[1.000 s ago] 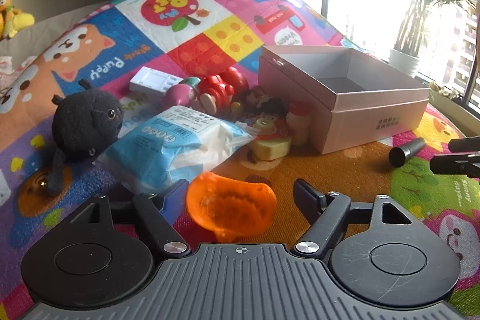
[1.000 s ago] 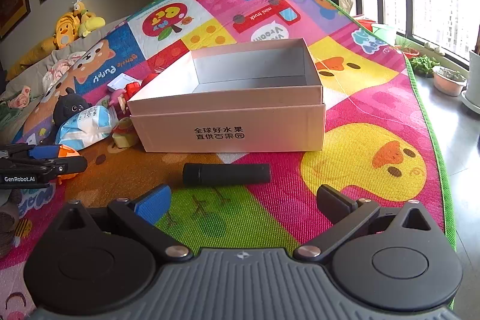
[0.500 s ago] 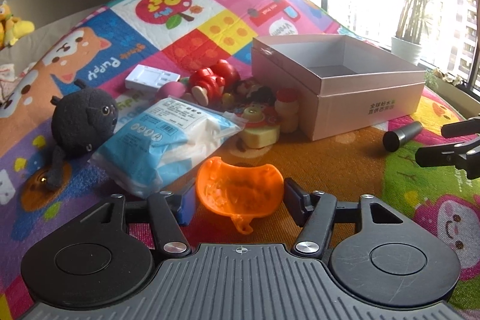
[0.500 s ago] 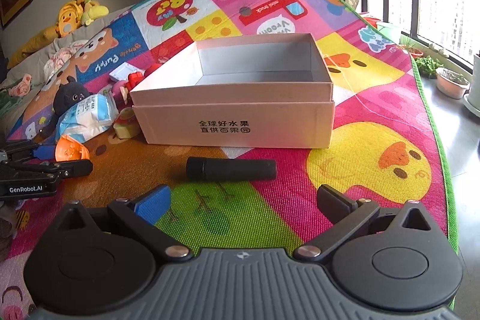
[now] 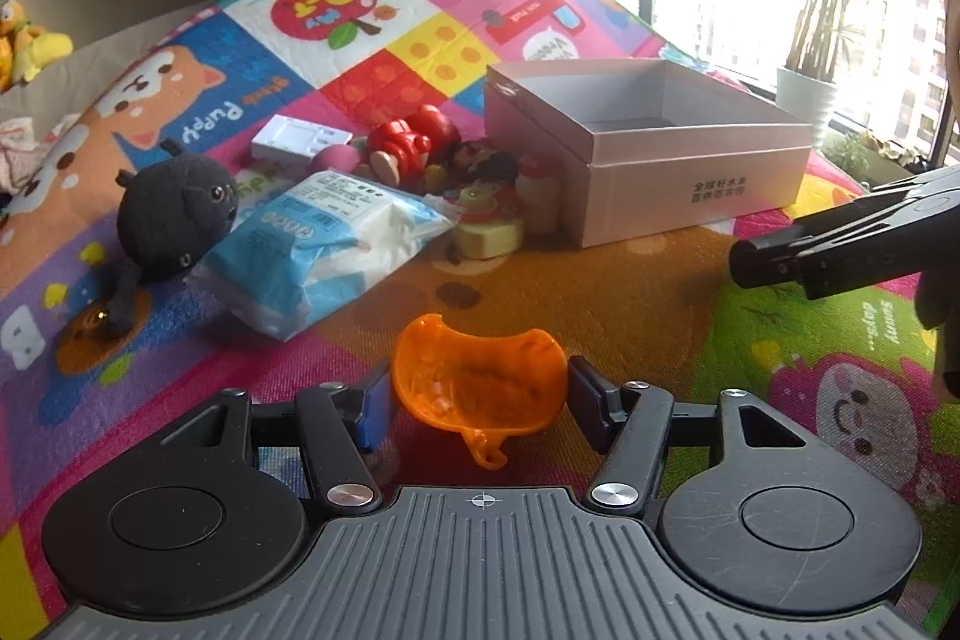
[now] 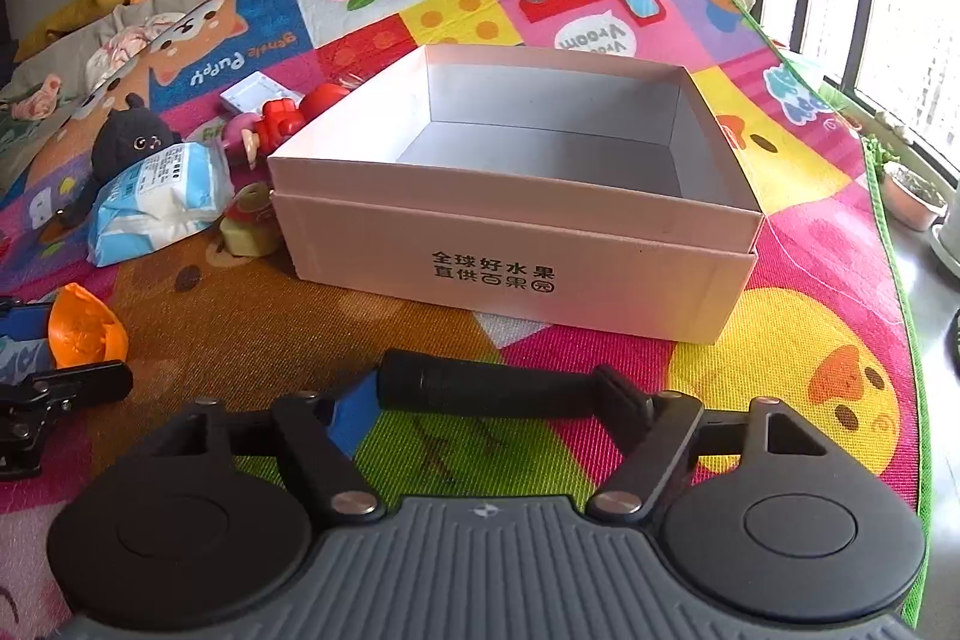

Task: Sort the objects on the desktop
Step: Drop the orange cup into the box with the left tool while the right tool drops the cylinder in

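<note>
Orange plastic scoop (image 5: 477, 388) is sitting between my left gripper's (image 5: 477, 403) fingers, both pads touching its sides on the play mat (image 5: 600, 304). My right gripper (image 6: 486, 391) is closing lengthwise around the black cylinder (image 6: 480, 388), lying near the pink box (image 6: 516, 220); whether it is gripping firmly, I cannot tell.

Play mat (image 6: 798, 340) is showing bright cartoon patchwork: pink, yellow, blue, green. Box (image 6: 510, 244) is showing pale pink with black characters. Scoop (image 5: 480, 388) is glowing translucent orange. Cylinder (image 6: 486, 388) and plush (image 5: 174, 220) are reading matte black.
</note>
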The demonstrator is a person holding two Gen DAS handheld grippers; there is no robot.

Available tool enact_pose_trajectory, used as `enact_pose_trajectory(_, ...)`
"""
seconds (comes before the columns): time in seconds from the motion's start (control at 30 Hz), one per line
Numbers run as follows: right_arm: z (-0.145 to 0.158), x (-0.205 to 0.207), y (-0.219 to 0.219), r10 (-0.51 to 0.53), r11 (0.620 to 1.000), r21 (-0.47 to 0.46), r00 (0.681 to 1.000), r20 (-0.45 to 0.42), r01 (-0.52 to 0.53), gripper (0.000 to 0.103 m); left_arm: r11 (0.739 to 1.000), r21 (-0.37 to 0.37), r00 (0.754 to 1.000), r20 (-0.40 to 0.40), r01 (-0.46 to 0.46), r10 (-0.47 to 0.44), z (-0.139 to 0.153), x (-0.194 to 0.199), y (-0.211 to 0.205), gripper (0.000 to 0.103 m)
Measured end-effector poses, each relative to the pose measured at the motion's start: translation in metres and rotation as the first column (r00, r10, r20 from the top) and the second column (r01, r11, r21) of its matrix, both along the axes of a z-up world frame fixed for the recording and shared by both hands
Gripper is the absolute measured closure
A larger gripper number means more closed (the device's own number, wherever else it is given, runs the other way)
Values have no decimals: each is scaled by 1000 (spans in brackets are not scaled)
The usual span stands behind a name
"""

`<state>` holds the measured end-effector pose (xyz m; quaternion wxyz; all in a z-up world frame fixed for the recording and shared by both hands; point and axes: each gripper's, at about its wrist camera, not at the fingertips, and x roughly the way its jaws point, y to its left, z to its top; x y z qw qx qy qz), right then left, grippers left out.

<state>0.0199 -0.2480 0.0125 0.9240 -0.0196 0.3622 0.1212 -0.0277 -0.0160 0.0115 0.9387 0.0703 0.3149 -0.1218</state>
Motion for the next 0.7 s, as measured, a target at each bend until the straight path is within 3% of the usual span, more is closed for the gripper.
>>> enact_pose_trajectory(0.13, 30, -29, -10, 57, 998, 36, 998, 37, -58, 27, 1000, -7, 998, 59, 8, -8, 25, -16, 1, 39)
enact_pose_trajectory(0.27, 80, -66, -21, 76, 996, 20, 978, 193, -81, 27, 999, -26, 990, 137, 36, -32, 58, -32, -6, 39)
enact_pose_trajectory(0.4, 119, -85, -33, 76, 997, -4, 947, 313, -78, 27, 996, -6, 965, 250, 85, -80, 92, -36, -29, 39)
enact_pose_trajectory(0.53, 145, -81, -43, 54, 998, -39, 918, 393, -42, 27, 990, 25, 942, 305, 137, -138, 108, -11, -65, 39)
enact_pose_trajectory(0.7, 167, -46, -64, -22, 999, 34, 921, 388, 9, 27, 985, -48, 955, 254, 168, -151, 105, 51, -102, 39)
